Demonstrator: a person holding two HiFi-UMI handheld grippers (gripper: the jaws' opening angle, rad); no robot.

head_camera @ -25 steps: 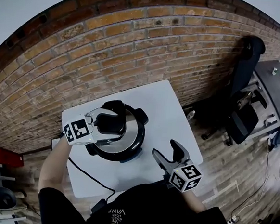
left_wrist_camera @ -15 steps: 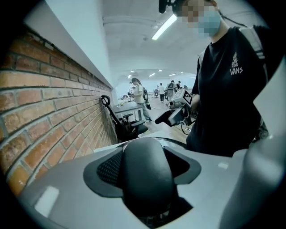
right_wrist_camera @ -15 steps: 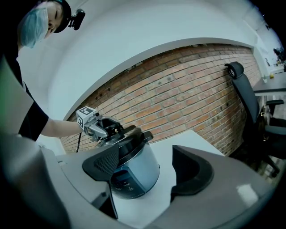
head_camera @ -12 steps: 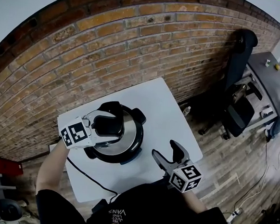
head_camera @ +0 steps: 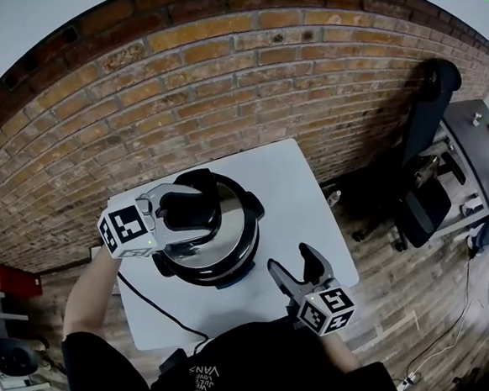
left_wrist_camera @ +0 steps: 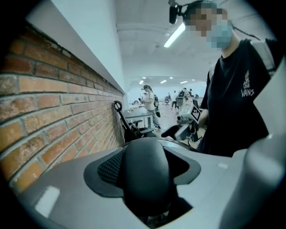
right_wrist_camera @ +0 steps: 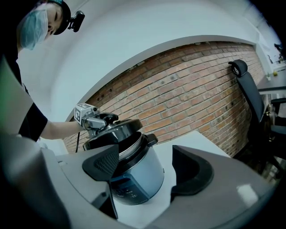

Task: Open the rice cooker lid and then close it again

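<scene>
Above the rice cooker (right_wrist_camera: 136,179), the left gripper (head_camera: 202,214) is clamping its jaws on the black lid handle (left_wrist_camera: 145,172). Beside the cooker, on the person's side, the right gripper (head_camera: 291,263) is hovering with jaws wide apart and empty (merely looking on). The lid (right_wrist_camera: 111,130) is lying tilted over the cooker's pot, its edge away from the left gripper riding higher and the gap facing that way. Being round, it is showing no long axis. It is probably rigid, smooth and fairly heavy, so the handle is offering the surest hold.
</scene>
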